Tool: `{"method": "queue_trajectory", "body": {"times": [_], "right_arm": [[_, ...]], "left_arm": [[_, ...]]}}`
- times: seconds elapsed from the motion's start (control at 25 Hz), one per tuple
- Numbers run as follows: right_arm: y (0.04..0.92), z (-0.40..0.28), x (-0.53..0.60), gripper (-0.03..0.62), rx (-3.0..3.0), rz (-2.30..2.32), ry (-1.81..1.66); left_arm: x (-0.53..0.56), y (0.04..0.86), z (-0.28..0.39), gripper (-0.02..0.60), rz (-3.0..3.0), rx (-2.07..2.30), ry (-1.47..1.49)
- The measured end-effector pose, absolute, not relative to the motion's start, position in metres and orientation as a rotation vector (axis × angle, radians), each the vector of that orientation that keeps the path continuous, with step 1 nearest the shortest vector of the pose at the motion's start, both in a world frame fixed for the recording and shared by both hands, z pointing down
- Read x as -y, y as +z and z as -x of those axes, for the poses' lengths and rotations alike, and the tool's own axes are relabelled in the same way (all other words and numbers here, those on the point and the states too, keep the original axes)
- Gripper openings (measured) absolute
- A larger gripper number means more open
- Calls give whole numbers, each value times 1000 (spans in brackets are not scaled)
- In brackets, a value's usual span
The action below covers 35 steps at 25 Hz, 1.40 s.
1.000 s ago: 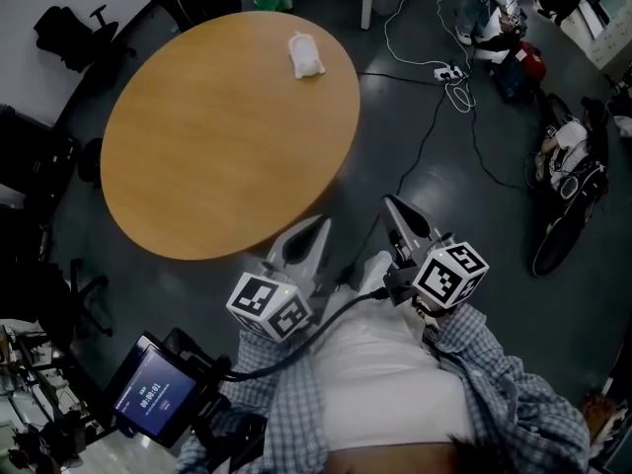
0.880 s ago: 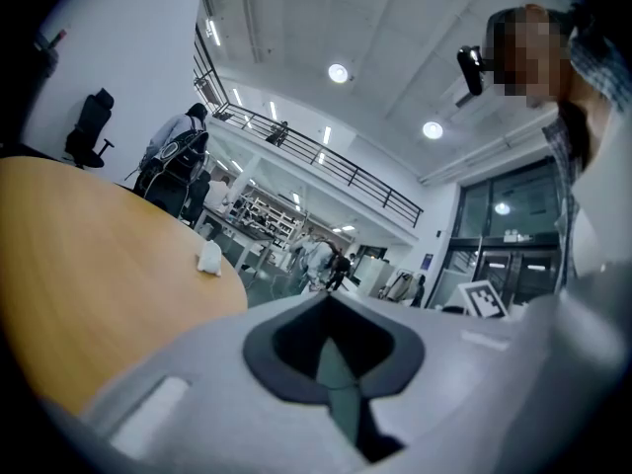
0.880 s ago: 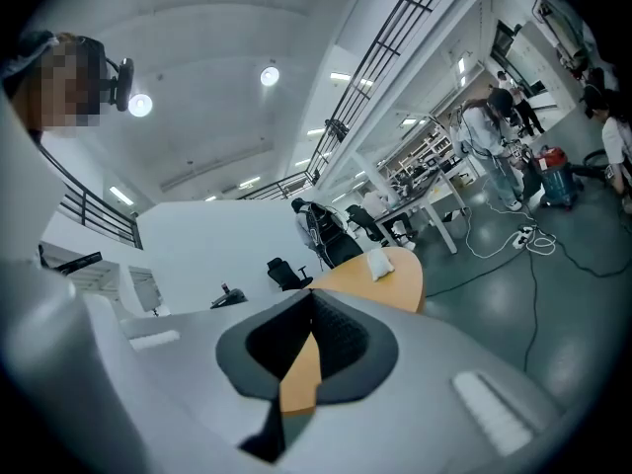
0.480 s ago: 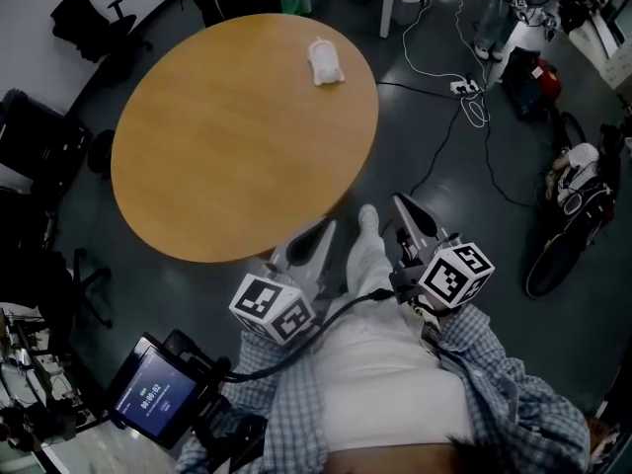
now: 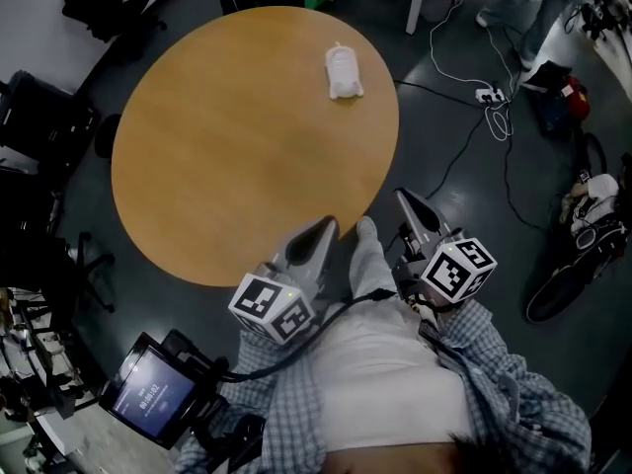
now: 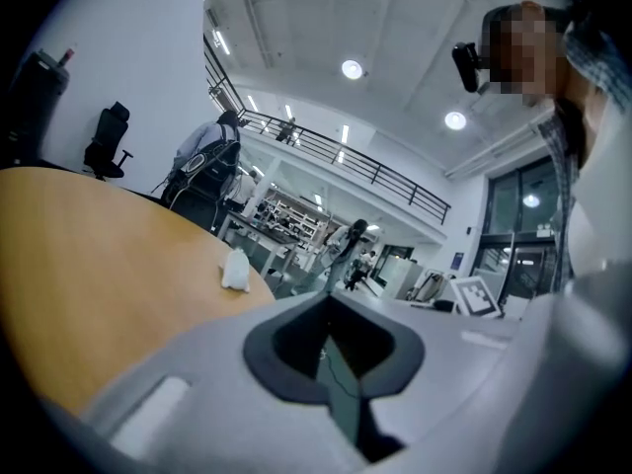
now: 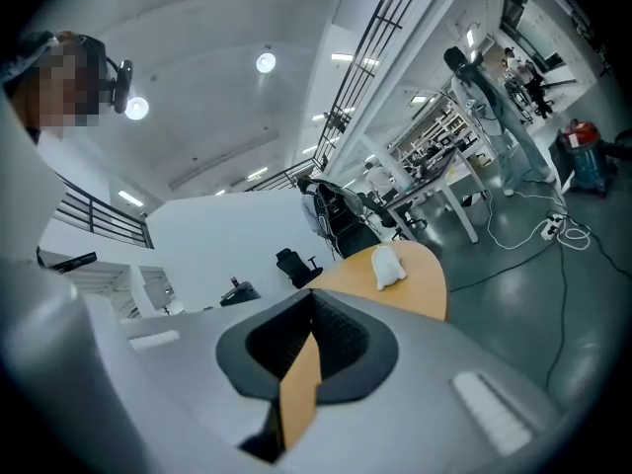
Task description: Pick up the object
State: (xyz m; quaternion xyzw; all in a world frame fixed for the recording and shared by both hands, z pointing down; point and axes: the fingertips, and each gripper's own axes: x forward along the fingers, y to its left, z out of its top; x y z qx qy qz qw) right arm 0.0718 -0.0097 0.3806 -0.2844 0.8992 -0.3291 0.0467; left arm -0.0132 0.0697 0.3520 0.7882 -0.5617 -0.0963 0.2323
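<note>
A small white pouch-like object [image 5: 345, 72] lies on the far right part of the round wooden table [image 5: 227, 156]. It also shows in the left gripper view as the white object [image 6: 235, 270] and in the right gripper view as the white object [image 7: 387, 265]. My left gripper [image 5: 324, 229] hangs over the table's near edge, shut and empty, with its jaws meeting at the tip [image 6: 328, 299]. My right gripper [image 5: 403, 198] is off the table's near right side above the floor, shut with nothing in it [image 7: 312, 299]. Both grippers are far from the object.
Black office chairs [image 5: 97, 3] stand left of and behind the table. Cables and a power strip [image 5: 489, 95] lie on the dark floor to the right, with bags [image 5: 588, 210] beyond. A small screen device [image 5: 148, 398] is at lower left. A white post [image 5: 420, 3] stands behind the table.
The table and the white object have drifted right and a little nearer in the head view as the person steps closer. Both grippers stay shut and held close to the body.
</note>
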Motion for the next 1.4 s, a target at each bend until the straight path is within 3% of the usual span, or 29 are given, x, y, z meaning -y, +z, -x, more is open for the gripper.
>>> {"method": "queue_trajectory", "body": {"times": [1.08, 1.4], "right_arm": [[521, 37, 246, 6, -3000, 727, -1397], [522, 56, 261, 104, -3044, 683, -1448]], "left_arm": [[150, 479, 97, 3, -1762, 1595, -257], [154, 472, 98, 3, -1716, 1611, -272]]}}
